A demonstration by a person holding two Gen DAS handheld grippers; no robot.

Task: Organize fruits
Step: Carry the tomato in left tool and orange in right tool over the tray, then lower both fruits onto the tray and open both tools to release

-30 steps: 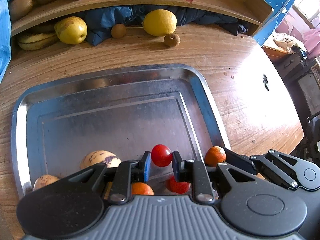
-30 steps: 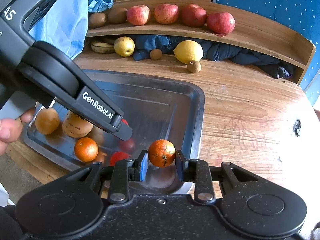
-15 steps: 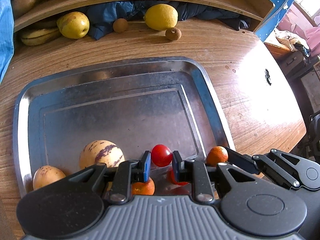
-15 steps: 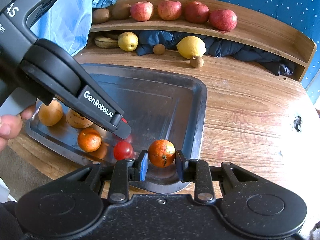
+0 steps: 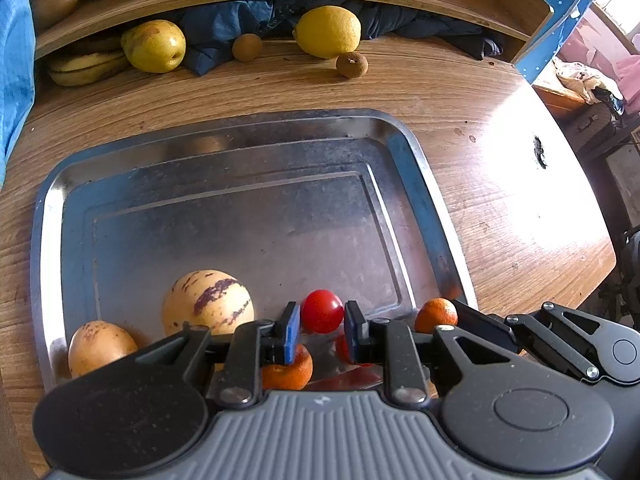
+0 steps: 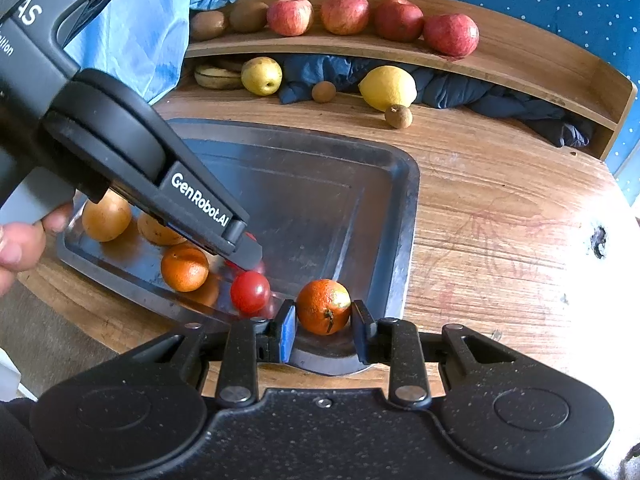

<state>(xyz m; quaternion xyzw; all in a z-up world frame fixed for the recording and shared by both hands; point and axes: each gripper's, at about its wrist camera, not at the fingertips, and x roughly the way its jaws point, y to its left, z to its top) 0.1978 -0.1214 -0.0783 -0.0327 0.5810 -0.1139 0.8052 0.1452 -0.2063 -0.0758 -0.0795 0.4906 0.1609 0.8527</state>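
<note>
A steel tray (image 5: 420, 168) lies on the wooden table. My left gripper (image 5: 321, 320) is shut on a red cherry tomato (image 5: 322, 315) just above the tray's near edge; the right wrist view shows that gripper (image 6: 244, 248) from the side. My right gripper (image 6: 323, 320) is shut on a small mandarin (image 6: 324, 306) over the tray's near right corner (image 6: 408, 200). The left wrist view also shows the mandarin (image 5: 436, 314). Lying on the tray are a striped yellow melon (image 5: 208, 300), a yellow-brown fruit (image 5: 100, 346), an orange (image 6: 184, 268) and a second tomato (image 6: 250, 292).
At the back, a wooden shelf (image 6: 520, 64) carries several red apples (image 6: 372, 20) and kiwis. Below it lie a lemon (image 6: 387, 88), a pear (image 6: 262, 76), bananas (image 6: 218, 78), two small brown fruits and dark blue cloth (image 6: 480, 96). A hand (image 6: 16, 248) holds the left gripper.
Both grippers have drawn back slightly from the tray while keeping their fruit. More of the fruits along the tray's near edge now shows.
</note>
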